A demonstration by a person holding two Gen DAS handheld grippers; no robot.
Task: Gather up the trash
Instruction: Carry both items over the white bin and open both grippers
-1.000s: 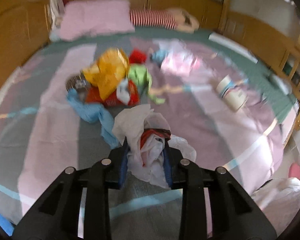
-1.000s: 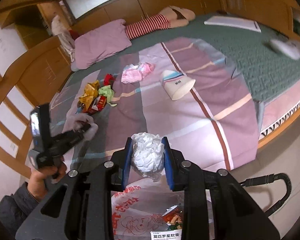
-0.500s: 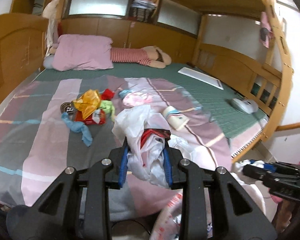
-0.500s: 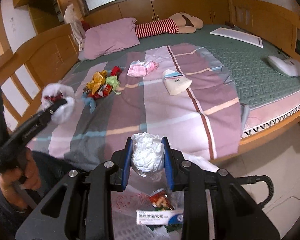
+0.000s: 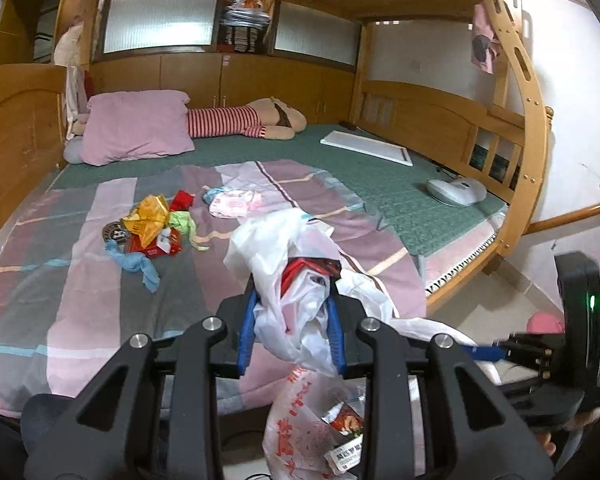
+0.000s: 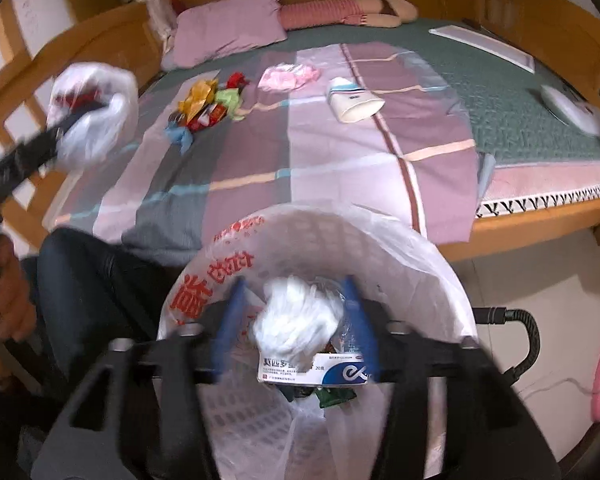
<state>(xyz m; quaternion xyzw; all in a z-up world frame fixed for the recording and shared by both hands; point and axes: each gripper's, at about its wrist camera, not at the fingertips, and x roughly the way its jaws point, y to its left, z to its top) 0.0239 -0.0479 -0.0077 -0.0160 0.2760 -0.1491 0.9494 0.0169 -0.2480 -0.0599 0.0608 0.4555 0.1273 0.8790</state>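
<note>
Over bin at bed edge | my R gripper (image 6: 296, 322) – fingers spread, tissue wad (image 6: 296, 324) loose between them, above lined bin (image 6: 432, 248) | L gripper (image 5: 291, 334) – clenched on white plastic bag (image 5: 296, 280), beside bed (image 5: 80, 280) w/ wrapper pile (image 5: 150, 228)

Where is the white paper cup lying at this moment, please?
In the right wrist view the white paper cup lies on its side on the striped blanket, right of the pink wrapper, beyond the trash bin.
</note>
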